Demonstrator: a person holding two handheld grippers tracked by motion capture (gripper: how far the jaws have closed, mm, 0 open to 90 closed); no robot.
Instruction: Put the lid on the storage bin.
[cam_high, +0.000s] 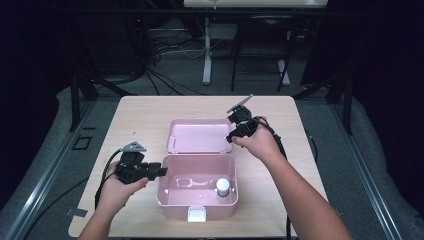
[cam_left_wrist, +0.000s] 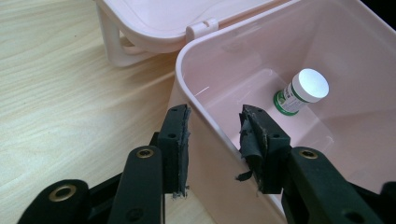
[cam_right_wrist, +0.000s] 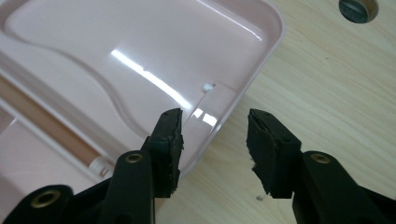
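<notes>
Jaws apart: left gripper (cam_left_wrist: 215, 140) straddling pink plastic box (cam_high: 197, 207) left wall, unclamped; right gripper (cam_right_wrist: 215, 149) straddling open lid (cam_right_wrist: 140, 60) edge. Clamp squarely before closing.

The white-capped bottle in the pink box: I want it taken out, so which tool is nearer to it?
Left. The left tool straddles the pink box wall, opposite the white-capped bottle. The right tool is at the edge of the open lid, beyond the box.
</notes>
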